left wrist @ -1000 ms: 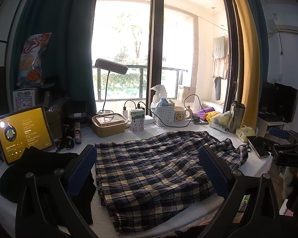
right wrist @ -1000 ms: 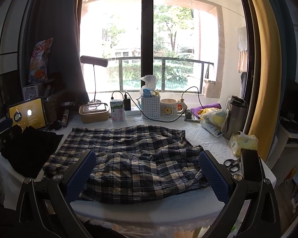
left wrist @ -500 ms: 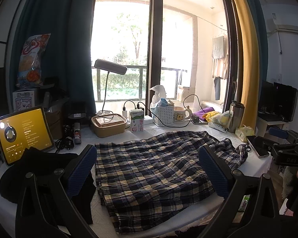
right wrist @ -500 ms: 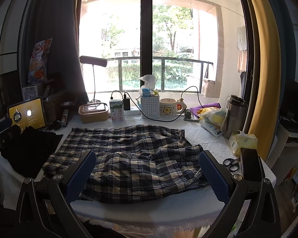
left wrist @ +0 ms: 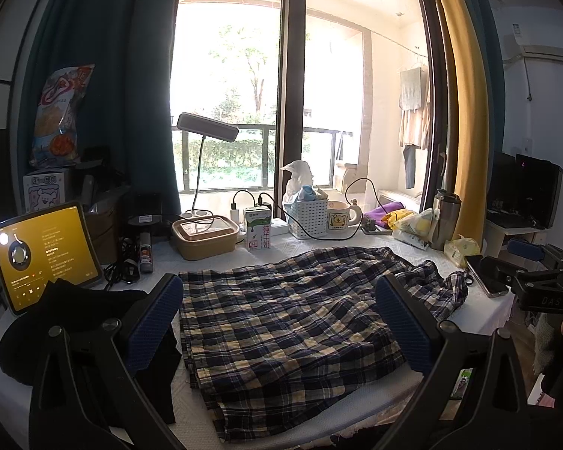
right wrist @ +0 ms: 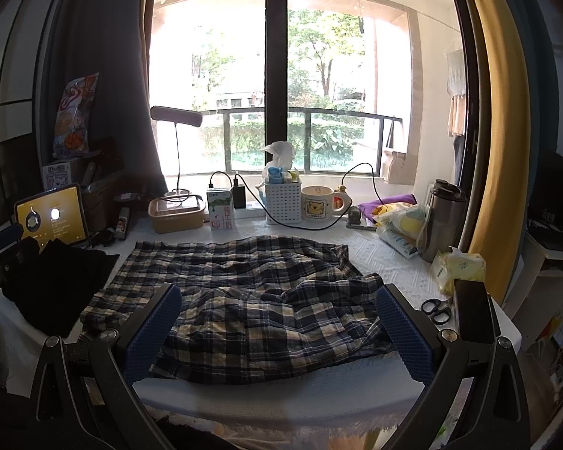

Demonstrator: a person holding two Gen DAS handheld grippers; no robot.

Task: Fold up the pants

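Dark plaid pants [left wrist: 289,318] lie spread and rumpled on the white-covered table [left wrist: 360,242]; they also show in the right wrist view [right wrist: 251,300]. My left gripper [left wrist: 279,322] is open and empty, held above the pants' near left part. My right gripper [right wrist: 279,328] is open and empty, above the pants' near edge. The right gripper's body [left wrist: 544,285] shows at the far right of the left wrist view.
A black garment [right wrist: 52,285] and a lit tablet [left wrist: 43,255] lie at the left. At the back stand a lamp [left wrist: 206,131], lunch box [left wrist: 204,238], milk carton [left wrist: 257,230], white basket [left wrist: 307,215] and mug [left wrist: 339,215]. A steel tumbler [right wrist: 444,217], phone [right wrist: 473,311] and scissors [right wrist: 437,309] are at the right.
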